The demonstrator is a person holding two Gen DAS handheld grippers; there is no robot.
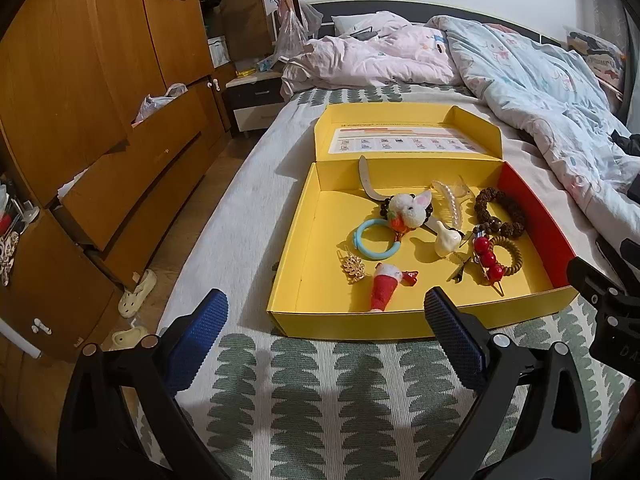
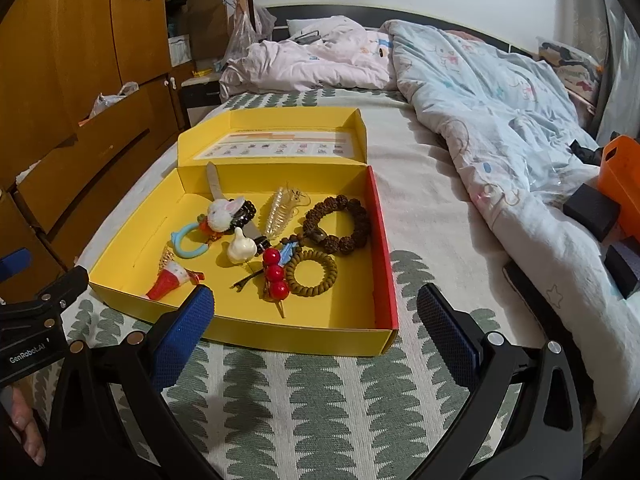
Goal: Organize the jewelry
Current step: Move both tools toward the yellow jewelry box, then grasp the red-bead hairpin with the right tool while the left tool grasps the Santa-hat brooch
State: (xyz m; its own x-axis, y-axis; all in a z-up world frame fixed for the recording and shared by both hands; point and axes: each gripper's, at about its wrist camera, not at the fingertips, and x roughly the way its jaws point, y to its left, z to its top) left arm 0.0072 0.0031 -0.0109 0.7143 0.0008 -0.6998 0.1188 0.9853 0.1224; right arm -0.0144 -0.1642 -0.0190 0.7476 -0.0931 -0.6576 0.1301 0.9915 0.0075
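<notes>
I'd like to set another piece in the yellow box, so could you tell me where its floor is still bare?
The yellow box is bare along its left wall, left of the blue ring, and at the near-right corner past the coiled hair tie. The middle, around the rabbit plush and red berry pin, is crowded.

The printed chart inside the yellow cardboard box's lid [image 1: 404, 141] is too small to read. A pale strap [image 2: 214, 182] disappears under the white plush rabbit charm [image 2: 222, 212], its far end hidden. The right hand-held gripper [image 1: 600, 300] is cut off at the left view's edge. Only fingertips of a hand [image 2: 24, 428] show, bottom left.
</notes>
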